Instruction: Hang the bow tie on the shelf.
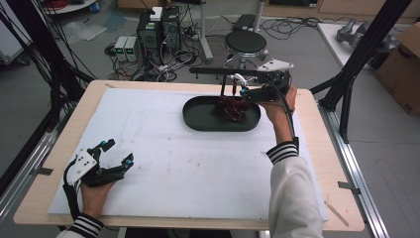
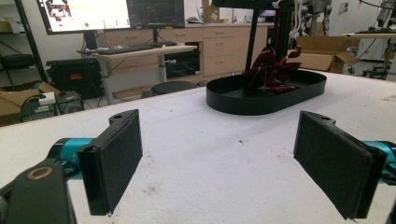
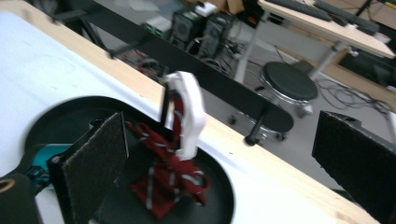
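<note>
The high view is fixed above the person's side of the table [image 1: 59, 148] and looks forward and down — the whole tabletop and the floor beyond fall within it.

The left gripper view sits low behind the left gripper [image 2: 219, 158], close to the surface, and faces level across the table between its spread jaws; the black tray [image 2: 224, 100] lies well ahead of them.

The right gripper view rides behind the right gripper [image 3: 233, 163], raised over the tray's [image 3: 56, 112] far side, and looks steeply down past the table edge to the floor.

All three views share the tray [image 1: 198, 121].
</note>
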Demonstrator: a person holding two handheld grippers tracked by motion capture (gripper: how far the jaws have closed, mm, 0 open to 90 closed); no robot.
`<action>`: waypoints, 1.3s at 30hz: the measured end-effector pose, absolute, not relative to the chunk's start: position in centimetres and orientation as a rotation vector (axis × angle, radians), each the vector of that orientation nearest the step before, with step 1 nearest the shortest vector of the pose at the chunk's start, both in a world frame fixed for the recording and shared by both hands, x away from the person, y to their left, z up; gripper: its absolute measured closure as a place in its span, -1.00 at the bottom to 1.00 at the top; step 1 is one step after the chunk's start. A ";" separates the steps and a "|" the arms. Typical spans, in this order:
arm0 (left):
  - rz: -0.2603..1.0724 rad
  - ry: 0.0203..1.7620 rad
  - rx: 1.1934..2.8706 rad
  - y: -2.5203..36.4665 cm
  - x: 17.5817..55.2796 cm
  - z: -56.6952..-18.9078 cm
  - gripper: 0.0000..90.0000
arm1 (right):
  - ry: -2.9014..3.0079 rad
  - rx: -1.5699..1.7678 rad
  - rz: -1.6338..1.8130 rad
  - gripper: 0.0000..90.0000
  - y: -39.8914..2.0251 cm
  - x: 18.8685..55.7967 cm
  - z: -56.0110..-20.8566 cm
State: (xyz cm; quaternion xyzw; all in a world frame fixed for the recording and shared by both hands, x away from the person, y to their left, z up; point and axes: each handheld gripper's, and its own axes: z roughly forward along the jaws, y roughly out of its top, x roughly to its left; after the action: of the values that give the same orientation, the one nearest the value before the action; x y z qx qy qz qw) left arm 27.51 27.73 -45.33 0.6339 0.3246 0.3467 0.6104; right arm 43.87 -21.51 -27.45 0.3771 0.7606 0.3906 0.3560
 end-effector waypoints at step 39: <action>0.823 0.746 1.462 27.6 27.4 -45.3 -0.65 | 1.773 0.892 1.592 -0.94 -26.9 26.5 -38.9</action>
State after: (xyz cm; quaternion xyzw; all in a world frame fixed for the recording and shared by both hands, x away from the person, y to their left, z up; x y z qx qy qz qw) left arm 27.38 27.65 -45.35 0.6324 0.3228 0.3560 0.6075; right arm 26.52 -26.94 -38.94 0.3351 0.6661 0.5980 0.2941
